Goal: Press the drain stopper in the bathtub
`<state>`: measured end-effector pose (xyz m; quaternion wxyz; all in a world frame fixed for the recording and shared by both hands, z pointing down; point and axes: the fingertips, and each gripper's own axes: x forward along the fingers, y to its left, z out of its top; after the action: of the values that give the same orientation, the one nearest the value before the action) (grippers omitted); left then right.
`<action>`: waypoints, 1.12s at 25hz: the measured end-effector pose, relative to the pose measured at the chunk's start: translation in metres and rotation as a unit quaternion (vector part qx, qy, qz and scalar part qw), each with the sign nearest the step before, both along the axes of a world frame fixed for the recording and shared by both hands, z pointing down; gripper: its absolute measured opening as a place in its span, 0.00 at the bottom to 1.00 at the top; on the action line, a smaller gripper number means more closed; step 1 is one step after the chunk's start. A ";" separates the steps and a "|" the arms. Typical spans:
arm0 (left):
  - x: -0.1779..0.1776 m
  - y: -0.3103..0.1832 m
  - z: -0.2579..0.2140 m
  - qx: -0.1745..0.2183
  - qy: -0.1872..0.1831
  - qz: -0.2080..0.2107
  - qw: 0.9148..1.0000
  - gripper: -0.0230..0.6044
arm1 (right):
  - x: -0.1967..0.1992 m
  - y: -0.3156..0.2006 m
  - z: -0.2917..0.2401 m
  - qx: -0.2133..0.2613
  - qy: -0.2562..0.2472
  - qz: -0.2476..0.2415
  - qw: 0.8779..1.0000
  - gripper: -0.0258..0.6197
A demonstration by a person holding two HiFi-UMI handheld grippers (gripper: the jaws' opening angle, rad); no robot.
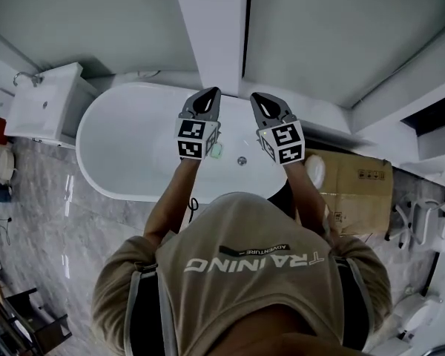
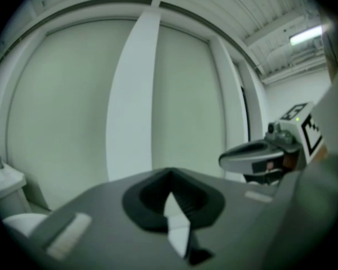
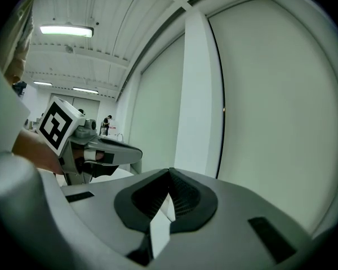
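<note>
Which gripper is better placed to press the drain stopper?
Right, narrowly: the drain stopper lies between both, slightly nearer the right gripper. The left gripper likewise points toward the wall, jaws together.

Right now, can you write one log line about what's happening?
left gripper: shut, empty | right gripper: shut, empty | drain stopper: untouched | bathtub: below both grippers

Head view looks steeply down over left tool (image 1: pixel 212 92) and right tool (image 1: pixel 256 96). Their cameras face the wall (image 2: pixel 62 94) ahead, glimpsing each other.
</note>
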<state>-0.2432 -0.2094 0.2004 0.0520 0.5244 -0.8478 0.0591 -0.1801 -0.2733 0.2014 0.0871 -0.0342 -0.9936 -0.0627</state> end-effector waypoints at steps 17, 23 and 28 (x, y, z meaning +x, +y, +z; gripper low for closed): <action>0.004 -0.002 -0.079 0.063 -0.050 -0.006 0.997 0.04 | 0.001 -0.005 -0.077 -0.017 -0.091 0.012 0.996 0.05; 0.006 0.007 -0.081 0.055 -0.060 -0.006 0.997 0.04 | 0.005 -0.003 -0.081 -0.023 -0.098 0.013 0.995 0.05; 0.004 0.013 -0.074 0.053 -0.051 -0.009 0.997 0.04 | 0.008 0.004 -0.072 -0.027 -0.089 0.011 0.996 0.05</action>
<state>-0.2387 -0.1969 0.1264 -0.0183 0.5149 -0.8561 0.0399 -0.1725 -0.2697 0.1296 -0.0017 -0.0202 -0.9991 -0.0379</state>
